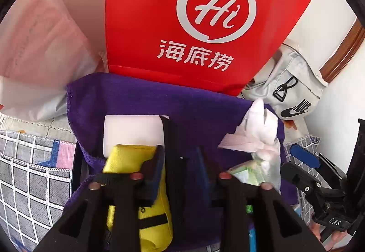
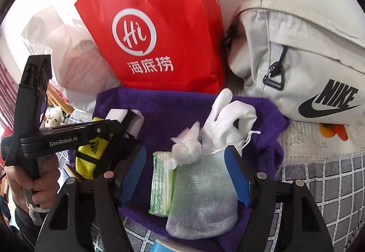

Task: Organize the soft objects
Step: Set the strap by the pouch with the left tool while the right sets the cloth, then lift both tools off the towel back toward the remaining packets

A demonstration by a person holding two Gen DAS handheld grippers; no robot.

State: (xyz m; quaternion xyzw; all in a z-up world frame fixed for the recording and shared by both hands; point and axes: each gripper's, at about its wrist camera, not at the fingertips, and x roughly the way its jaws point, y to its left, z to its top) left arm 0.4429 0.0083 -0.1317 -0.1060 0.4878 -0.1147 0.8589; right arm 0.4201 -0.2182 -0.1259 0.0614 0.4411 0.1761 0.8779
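A purple towel (image 1: 141, 101) lies flat and carries the soft items; it also shows in the right wrist view (image 2: 164, 112). On it are a yellow pouch (image 1: 127, 158), a white foam block (image 1: 132, 131), a white cloth bundle (image 1: 260, 128), a green tissue pack (image 2: 162, 183) and a mesh pouch (image 2: 203, 192). My left gripper (image 1: 180, 160) is open over the towel, its left finger beside the yellow pouch (image 2: 91, 156). My right gripper (image 2: 187, 174) is open, its fingers on either side of the tissue pack and the mesh pouch.
A red paper bag (image 1: 200, 19) stands right behind the towel, also in the right wrist view (image 2: 155, 30). A grey Nike bag (image 2: 296, 64) lies at the right. A translucent plastic bag (image 1: 34, 51) is at the left. A checked cloth (image 1: 25, 179) covers the surface.
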